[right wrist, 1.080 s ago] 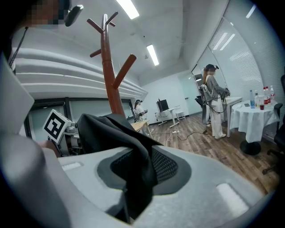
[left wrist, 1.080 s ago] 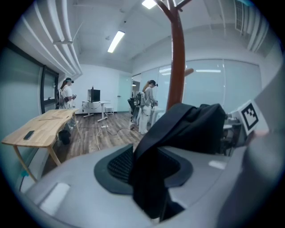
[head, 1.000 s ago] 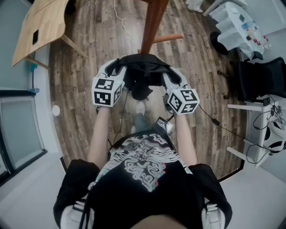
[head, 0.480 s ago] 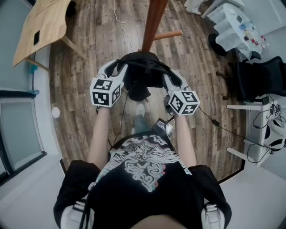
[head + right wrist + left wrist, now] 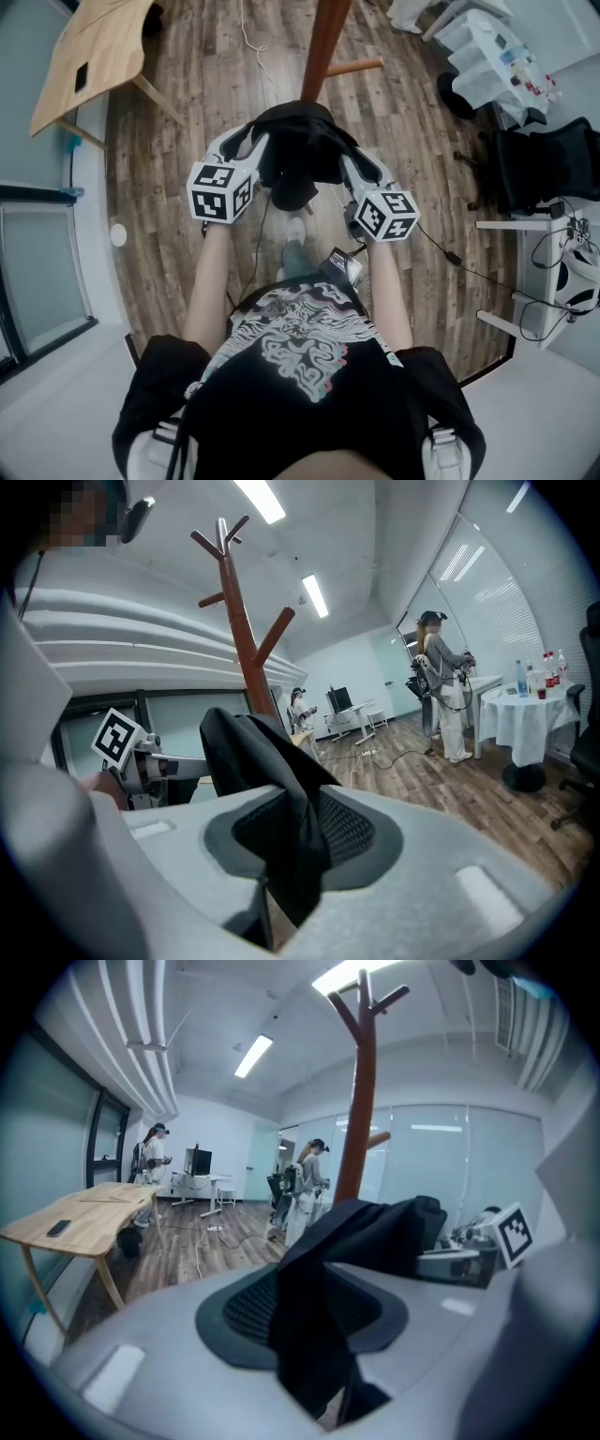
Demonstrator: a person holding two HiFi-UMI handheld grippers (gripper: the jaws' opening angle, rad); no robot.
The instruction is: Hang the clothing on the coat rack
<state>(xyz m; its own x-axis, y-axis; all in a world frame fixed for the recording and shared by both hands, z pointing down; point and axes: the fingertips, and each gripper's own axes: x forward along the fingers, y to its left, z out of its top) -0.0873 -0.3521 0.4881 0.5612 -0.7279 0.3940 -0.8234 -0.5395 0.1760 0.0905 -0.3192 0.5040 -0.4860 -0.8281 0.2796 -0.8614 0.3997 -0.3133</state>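
vs a second ago, not much has changed: in the head view the top fold of the black garment (image 5: 298,150) bulges slightly higher up-frame toward the coat rack (image 5: 323,47), and the left gripper (image 5: 251,142) has slid a touch outward. Its jaws have just been easing wider, yet fabric is between them and we see it pinched at the pad. The right gripper (image 5: 349,167) is clamped on the other end the same way, with cloth folded over its ribbed pad and down into the seam

Garment position: off the wooden floor (image 5: 187,112), strung between the two grippers, on our side of the rack's post. Its long axis runs left-right across the head view, from one gripper to the other. A loose bunch sags in the middle and points back toward us. From each gripper view the cloth rises off the pad in a ridge toward the opposite gripper

Pose: the left forearm (image 5: 208,281) and right forearm (image 5: 389,291) both reach forward from the torso, roughly parallel. The grippers point away from us at the rack, noses tipped a little down. The left marker cube (image 5: 222,190) and right marker cube (image 5: 384,214) sit on top, facing the head camera. In both gripper views the rack stands upright behind the garment, its pegs angled up well above the cloth
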